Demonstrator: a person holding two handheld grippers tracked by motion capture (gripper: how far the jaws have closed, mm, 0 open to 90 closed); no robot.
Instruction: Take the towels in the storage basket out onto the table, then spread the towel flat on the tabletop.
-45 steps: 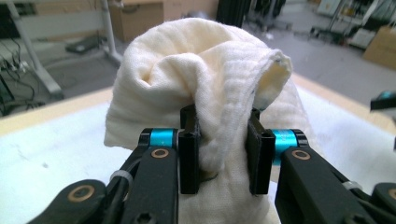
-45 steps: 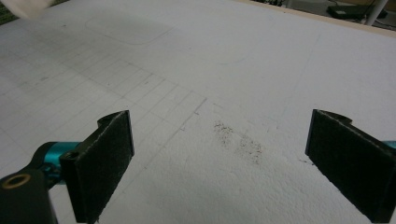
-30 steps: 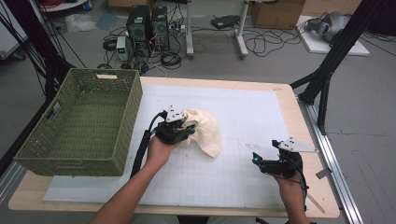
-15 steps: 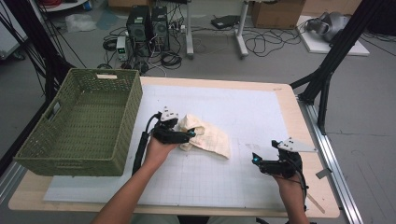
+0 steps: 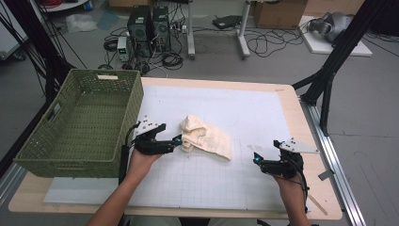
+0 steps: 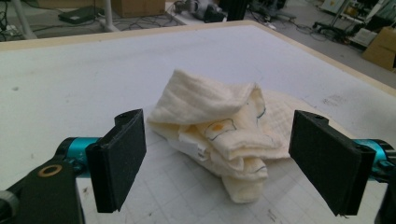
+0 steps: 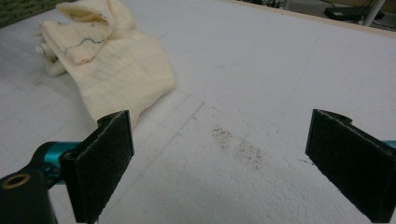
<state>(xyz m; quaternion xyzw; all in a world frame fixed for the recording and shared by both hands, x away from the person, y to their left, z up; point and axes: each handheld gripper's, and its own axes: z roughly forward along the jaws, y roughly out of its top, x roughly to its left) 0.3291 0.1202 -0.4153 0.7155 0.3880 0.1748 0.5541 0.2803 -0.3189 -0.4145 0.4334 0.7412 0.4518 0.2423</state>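
Both grippers are spread wide with nothing pinched. Left gripper (image 5: pixel 177 141) sits just beside the cloth (image 5: pixel 207 139), bunched mid-table right of the basket (image 5: pixel 80 122); its jaws have just been opening. Right gripper (image 5: pixel 257 159) hangs well apart. Next grab, I'd bite the thick fold, not a loose edge.

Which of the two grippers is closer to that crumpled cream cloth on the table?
The left. The left gripper sits right at the cream cloth, jaws open and just short of its bunched end. The right gripper rests well off to the cloth's other side, open, over bare mat.
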